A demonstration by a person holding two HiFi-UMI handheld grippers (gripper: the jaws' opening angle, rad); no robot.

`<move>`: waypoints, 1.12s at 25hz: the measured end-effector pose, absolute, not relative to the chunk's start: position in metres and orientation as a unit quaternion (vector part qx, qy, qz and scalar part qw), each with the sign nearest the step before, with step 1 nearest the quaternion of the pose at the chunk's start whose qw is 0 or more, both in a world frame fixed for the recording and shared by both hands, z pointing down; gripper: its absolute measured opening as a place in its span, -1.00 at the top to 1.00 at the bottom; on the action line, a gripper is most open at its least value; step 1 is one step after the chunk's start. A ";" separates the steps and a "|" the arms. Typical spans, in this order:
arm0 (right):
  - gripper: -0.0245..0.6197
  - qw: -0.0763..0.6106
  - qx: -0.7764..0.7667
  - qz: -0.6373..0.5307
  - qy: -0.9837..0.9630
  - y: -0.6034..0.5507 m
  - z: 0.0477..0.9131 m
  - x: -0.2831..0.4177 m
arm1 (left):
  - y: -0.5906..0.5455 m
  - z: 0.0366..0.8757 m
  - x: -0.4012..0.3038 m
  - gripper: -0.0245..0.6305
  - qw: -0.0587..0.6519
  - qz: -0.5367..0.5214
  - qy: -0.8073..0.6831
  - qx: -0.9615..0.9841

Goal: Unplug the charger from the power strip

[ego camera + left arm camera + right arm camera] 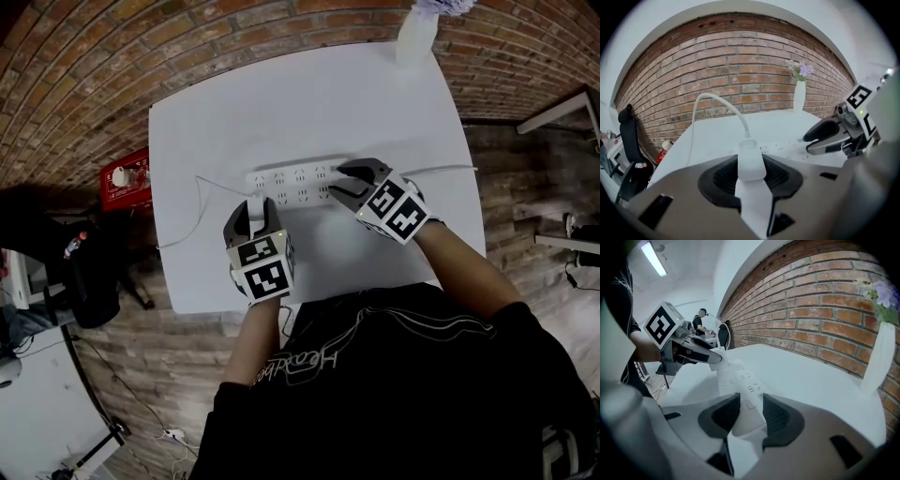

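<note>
Head view: a white table [375, 103] stands against a brick wall, with a white power strip [291, 183] lying across its middle. The left gripper [253, 217] is at the strip's left end, on the near side, and the right gripper [339, 183] is at its right end. A thin cable [200, 202] runs off the table's left edge, past a red object [127, 176] on the floor.

Left gripper view: the pads are clamped on the white charger [750, 161], and its cable [719, 99] arches upward from it. Bare tabletop lies behind the charger and the strip [785, 147] lies off to its right, a separation the head view leaves unclear. The right gripper [813, 140] sits low over the strip, in front of a white vase [800, 96] of flowers.

Right gripper view: the two dark pads stand close on either side of the strip's end [745, 404], gripping it. At the strip's far end the left gripper [710, 357] holds the charger [718, 355]. Whether the charger touches the strip cannot be told from here. A person [700, 320] stands in the background, seen in this view only.
</note>
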State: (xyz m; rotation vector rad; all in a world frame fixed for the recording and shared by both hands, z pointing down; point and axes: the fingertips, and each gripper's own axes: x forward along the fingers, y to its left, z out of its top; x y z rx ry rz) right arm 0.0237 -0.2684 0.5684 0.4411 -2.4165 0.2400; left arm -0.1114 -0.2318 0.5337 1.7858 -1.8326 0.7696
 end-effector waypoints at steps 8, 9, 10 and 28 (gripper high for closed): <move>0.52 0.326 0.170 0.090 -0.926 -0.267 0.569 0.023 | -0.230 0.537 -0.118 0.50 0.310 0.208 -0.658 0.654; 0.52 0.325 0.171 0.090 -0.926 -0.267 0.568 0.022 | -0.230 0.536 -0.118 0.51 0.298 0.218 -0.660 0.654; 0.52 0.326 0.171 0.091 -0.925 -0.266 0.569 0.022 | -0.230 0.535 -0.117 0.51 0.280 0.233 -0.663 0.654; 0.52 0.326 0.167 0.084 -0.927 -0.264 0.569 0.019 | -0.225 0.532 -0.119 0.51 0.278 0.250 -0.652 0.660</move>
